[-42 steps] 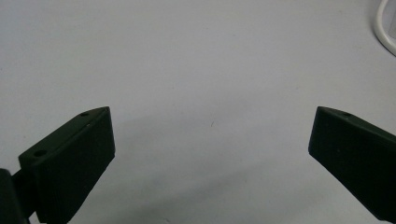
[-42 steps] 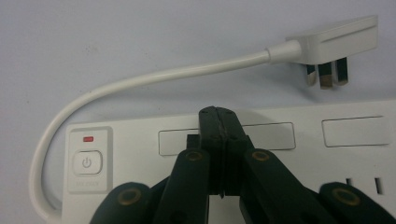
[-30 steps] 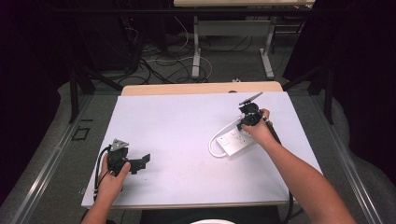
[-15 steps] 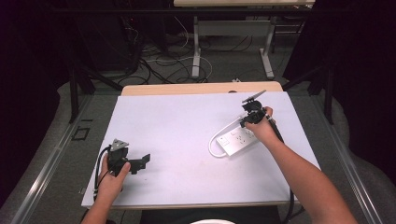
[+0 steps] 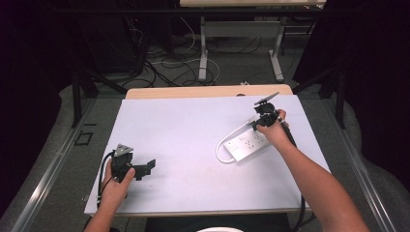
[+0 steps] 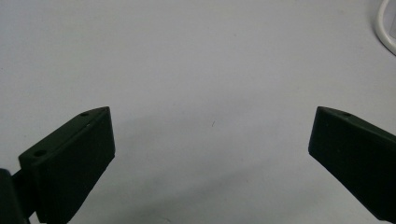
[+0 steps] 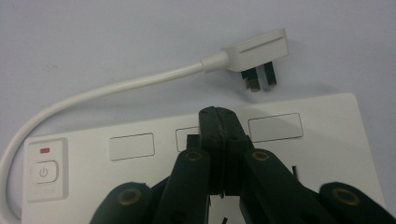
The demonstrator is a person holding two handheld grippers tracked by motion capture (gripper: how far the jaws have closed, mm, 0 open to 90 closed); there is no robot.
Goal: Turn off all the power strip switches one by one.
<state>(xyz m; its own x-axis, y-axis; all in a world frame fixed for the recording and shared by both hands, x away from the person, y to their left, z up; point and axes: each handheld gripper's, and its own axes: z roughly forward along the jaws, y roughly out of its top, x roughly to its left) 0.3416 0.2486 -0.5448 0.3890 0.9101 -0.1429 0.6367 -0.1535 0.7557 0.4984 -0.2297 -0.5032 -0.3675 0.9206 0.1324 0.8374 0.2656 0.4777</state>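
While the right gripper [image 7: 219, 116] fingers sit together over the strip [image 7: 303, 154], its power symbol [image 7: 43, 172] shows left; left gripper [image 6: 210, 140] fingers apart.

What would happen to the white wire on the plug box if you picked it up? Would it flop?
The white wire would probably bend rather than dangle: it holds a smooth loop on the table. Its plug looks chunky, so that end may sag. The plug box lies flat, so it shouldn't roll.
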